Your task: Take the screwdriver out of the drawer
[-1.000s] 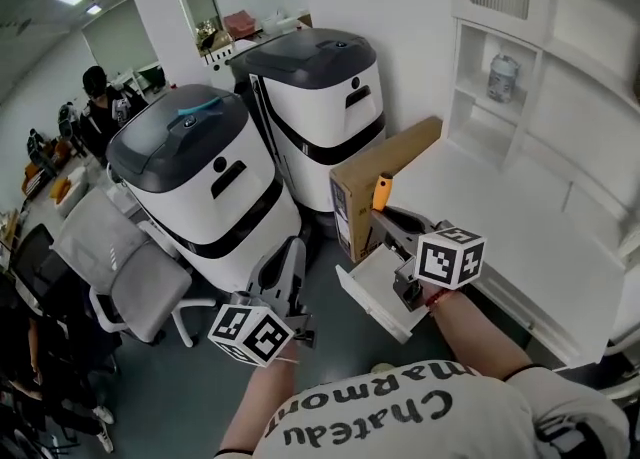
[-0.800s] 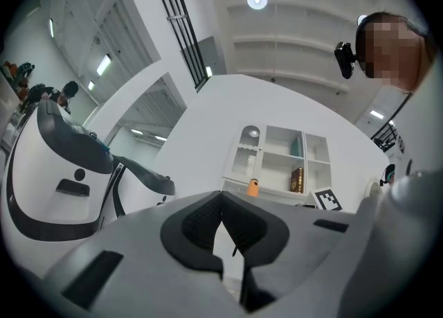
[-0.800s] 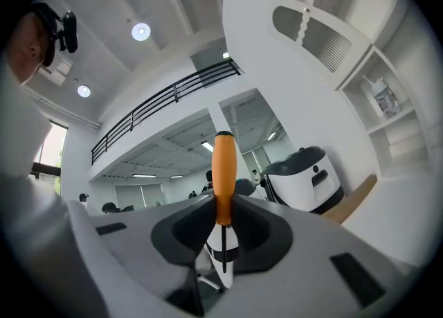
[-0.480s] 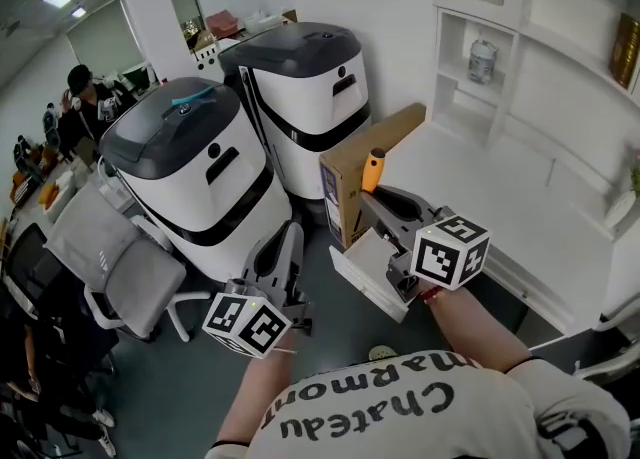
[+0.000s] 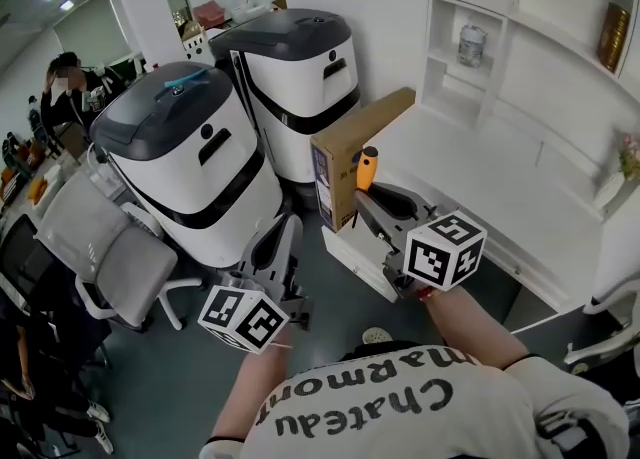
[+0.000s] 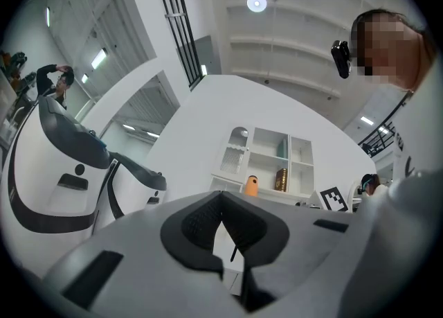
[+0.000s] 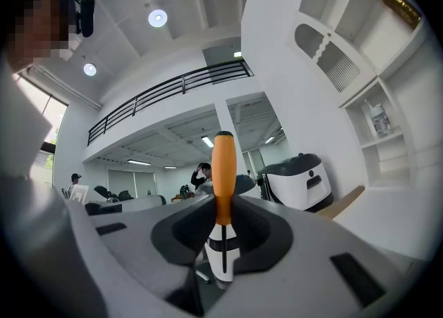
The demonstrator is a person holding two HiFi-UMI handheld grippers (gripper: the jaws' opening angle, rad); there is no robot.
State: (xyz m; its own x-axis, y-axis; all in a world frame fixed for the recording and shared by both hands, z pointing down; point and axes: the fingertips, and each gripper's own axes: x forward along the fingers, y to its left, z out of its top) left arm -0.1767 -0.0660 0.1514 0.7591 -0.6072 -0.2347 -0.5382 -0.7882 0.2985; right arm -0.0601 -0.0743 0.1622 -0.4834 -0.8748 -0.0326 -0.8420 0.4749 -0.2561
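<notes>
Over the last sec the right gripper (image 7: 223, 213) had lifted a bit & swung across w/ the screwdriver (image 7: 223, 171), and it now sat above & clear of the drawer (image 5: 352, 255). So the tool looked out already, w/ the take-out step prob done. The jaws were pinching it where the orange handle meets the shaft. The long axis ran upright across the jaws: handle up, metal tip down. In the head view the handle poked toward the cardboard box (image 5: 352, 142). The left gripper (image 6: 221, 202) hung pressed together, holding nothing.
</notes>
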